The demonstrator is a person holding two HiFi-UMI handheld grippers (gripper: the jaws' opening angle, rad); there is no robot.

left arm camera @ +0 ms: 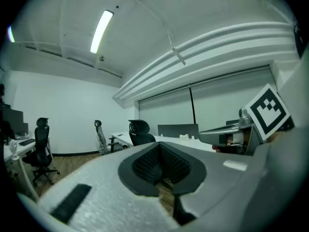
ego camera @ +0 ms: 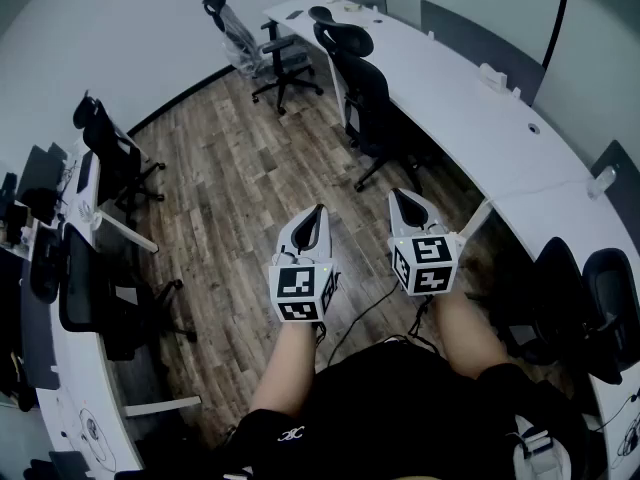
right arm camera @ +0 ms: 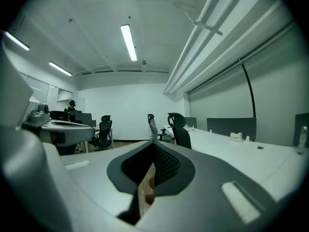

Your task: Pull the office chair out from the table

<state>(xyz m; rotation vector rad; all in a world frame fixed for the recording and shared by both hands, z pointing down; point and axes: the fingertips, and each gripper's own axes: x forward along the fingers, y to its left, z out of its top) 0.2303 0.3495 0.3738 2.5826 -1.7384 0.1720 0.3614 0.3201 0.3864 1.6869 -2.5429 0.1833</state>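
A black office chair with a headrest stands tucked against the long white curved table, ahead and slightly right of me. It also shows far off in the left gripper view and in the right gripper view. My left gripper and right gripper are held side by side over the wooden floor, well short of the chair. Both are shut with nothing between the jaws, as the left gripper and right gripper show in their own views.
A pale mesh chair stands at the table's far end. More black chairs sit at a desk row on the left, and another black chair is at my near right. A black cable lies on the floor.
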